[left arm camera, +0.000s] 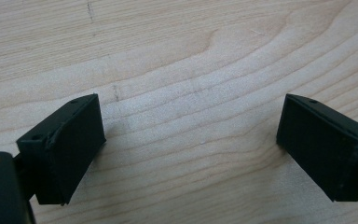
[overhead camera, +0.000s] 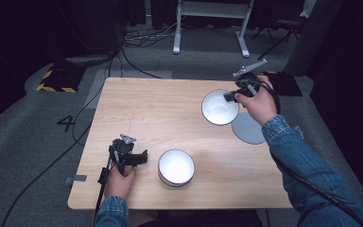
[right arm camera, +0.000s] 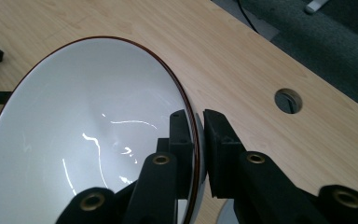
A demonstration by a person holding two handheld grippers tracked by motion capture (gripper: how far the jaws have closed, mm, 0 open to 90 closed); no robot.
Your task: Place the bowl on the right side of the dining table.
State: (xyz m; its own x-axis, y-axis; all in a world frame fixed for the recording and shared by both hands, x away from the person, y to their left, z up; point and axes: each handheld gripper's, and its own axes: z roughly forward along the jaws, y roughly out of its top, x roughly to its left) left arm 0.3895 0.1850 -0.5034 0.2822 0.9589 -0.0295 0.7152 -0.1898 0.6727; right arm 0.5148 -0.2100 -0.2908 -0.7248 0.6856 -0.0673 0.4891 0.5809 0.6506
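Table (overhead camera: 170, 109): light wood, rounded corners, faint pencil-like marks near its middle; a round cable hole (right arm camera: 288, 100) in the top shows in the right gripper view.
Second bowl (overhead camera: 176, 167): white inside, upright on the table near its 6 o'clock edge.
Grey disc (overhead camera: 248, 129): flat, round, at the table's 3 o'clock edge, partly overhanging it.
Floor (overhead camera: 38, 132): grey carpet with a painted figure 4 (overhead camera: 65, 123) at 9 o'clock of the table.
Striped marker (overhead camera: 56, 80): black base with yellow-black tape, on the floor at 10 o'clock.
Cables (overhead camera: 144, 35): loose on the floor at 12 o'clock.
White frame (overhead camera: 211, 23): metal legs, beyond the table at 12 o'clock.
Chair (overhead camera: 283, 28): dark, at 1 o'clock.
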